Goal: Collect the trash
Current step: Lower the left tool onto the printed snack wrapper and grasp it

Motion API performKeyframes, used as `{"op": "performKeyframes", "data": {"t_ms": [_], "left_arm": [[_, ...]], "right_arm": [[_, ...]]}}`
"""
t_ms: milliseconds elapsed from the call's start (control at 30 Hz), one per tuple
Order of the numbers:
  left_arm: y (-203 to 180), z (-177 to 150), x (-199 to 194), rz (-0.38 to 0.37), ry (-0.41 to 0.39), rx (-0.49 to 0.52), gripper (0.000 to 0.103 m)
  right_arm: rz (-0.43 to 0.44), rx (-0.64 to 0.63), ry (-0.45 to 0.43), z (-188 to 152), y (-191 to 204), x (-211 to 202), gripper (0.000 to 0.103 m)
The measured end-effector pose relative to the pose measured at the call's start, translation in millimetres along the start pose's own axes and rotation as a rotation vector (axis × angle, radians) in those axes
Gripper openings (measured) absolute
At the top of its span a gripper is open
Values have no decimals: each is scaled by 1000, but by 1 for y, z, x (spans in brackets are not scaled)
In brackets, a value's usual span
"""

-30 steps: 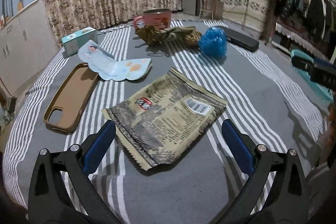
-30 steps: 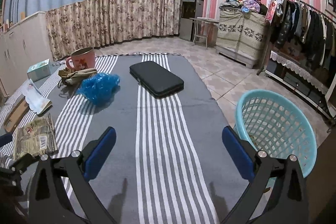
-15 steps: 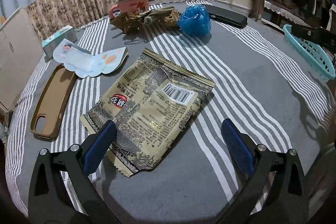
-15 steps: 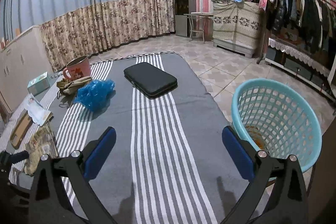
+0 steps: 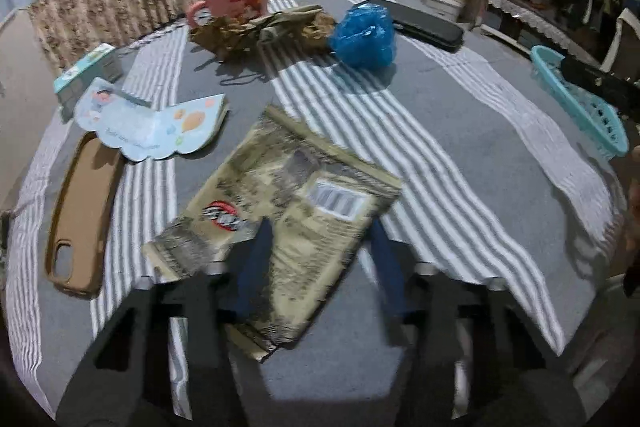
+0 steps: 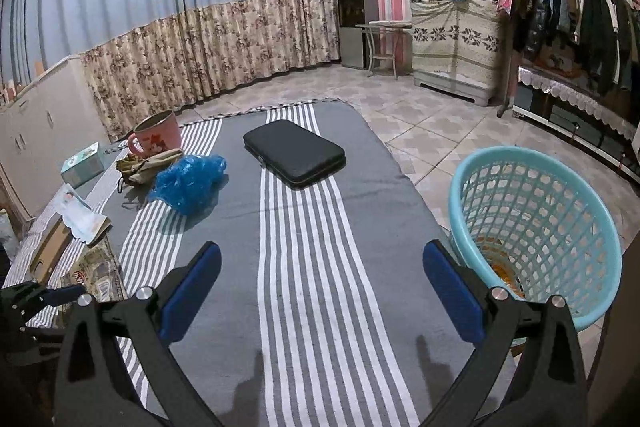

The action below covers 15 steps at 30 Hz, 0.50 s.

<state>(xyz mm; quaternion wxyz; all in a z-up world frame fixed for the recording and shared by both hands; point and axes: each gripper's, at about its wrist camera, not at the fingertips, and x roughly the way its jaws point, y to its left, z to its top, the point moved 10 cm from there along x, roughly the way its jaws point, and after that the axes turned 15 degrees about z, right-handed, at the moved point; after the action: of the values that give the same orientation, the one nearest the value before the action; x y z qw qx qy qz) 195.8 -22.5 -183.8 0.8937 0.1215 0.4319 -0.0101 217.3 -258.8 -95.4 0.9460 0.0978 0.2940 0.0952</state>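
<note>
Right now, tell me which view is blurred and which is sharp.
Left wrist view: motion-smeared, worst on the closing left gripper and the beige printed snack packet between its fingers. Right wrist view: sharp, the open right gripper casting soft shadows on the grey striped cloth.

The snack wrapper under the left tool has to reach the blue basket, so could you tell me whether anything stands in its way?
Nothing visible does. The left tool is closing with the snack wrapper between its fingers. Between wrapper and basket lies only bare striped cloth; the blue bag and black case lie farther back.
</note>
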Motion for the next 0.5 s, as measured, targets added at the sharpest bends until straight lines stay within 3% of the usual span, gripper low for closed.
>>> {"op": "performKeyframes", "data": {"t_ms": [33, 133, 500], "left_arm": [[-3, 1, -1, -9, 1, 5, 25], [-7, 4, -1, -10, 3, 21, 16], [5, 16, -5, 20, -22, -1, 7]], "right_arm": [[0, -1, -3, 1, 0, 0, 99], [3, 1, -3, 1, 0, 0, 99], [13, -1, -4, 2, 1, 0, 99]]}}
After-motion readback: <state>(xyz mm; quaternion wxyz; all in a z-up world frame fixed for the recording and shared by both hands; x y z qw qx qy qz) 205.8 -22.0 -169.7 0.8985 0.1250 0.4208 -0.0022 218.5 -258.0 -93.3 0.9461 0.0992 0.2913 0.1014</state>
